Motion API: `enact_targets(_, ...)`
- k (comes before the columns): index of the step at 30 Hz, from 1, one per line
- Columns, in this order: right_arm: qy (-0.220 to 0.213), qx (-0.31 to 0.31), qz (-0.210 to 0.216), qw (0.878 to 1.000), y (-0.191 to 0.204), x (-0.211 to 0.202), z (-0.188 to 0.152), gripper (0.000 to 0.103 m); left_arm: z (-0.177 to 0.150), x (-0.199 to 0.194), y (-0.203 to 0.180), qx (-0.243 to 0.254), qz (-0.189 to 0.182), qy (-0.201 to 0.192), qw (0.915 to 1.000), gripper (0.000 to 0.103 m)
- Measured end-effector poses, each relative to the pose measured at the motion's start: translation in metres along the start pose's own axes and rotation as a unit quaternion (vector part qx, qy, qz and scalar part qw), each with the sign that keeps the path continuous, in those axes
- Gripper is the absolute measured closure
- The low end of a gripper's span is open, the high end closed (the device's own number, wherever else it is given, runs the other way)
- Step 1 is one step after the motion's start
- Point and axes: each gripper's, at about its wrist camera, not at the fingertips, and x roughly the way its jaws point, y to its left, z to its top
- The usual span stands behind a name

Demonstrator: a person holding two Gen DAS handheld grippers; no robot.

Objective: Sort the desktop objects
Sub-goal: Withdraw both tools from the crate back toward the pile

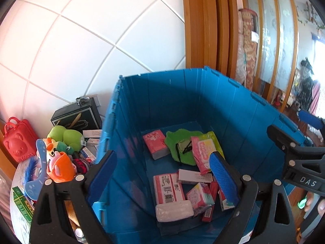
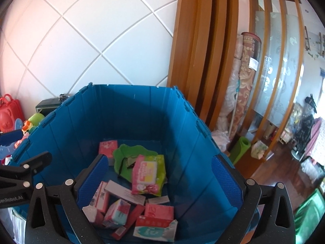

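Both grippers hung over the open blue crate [image 1: 182,101], angled down into it. The left gripper [image 1: 162,174] stood wide with nothing between its pads. The right gripper [image 2: 160,183] also stood wide and empty; its jaws were at full spread, which fits a release into the crate, though no picture shows what was let go.

The crate floor carried the sorted goods: a pink tissue pack [image 1: 155,146] toward the far wall, a green pouch [image 1: 178,148] beside it, a pink-and-yellow wipes pack [image 2: 145,174] lying partly on the pouch, and a loose heap of small boxes and tissue packs [image 2: 130,209] at the near end. The flat paper goods appeared to be gathered there as one class.

The unsorted things lay on the surface left of the crate, against the tiled wall: a green plush toy [image 1: 65,136], an orange toy [image 1: 61,168], a red bear-faced case [image 1: 17,142] at the far-left edge, and a black box [image 1: 79,113] behind them. They touched one another in a pile.

By judgement, the next pick would come from that pile, and the left gripper was nearer to it.
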Motion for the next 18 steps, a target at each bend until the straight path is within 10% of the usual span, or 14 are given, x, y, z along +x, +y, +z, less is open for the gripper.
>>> enact_targets(18, -0.066, -0.043, 0.134, 0.988, 0.093, -0.019, 0.013, 0.000, -0.038, -0.061, 0.098, -0.094, 0.107, -0.064, 0.9878, 0.010)
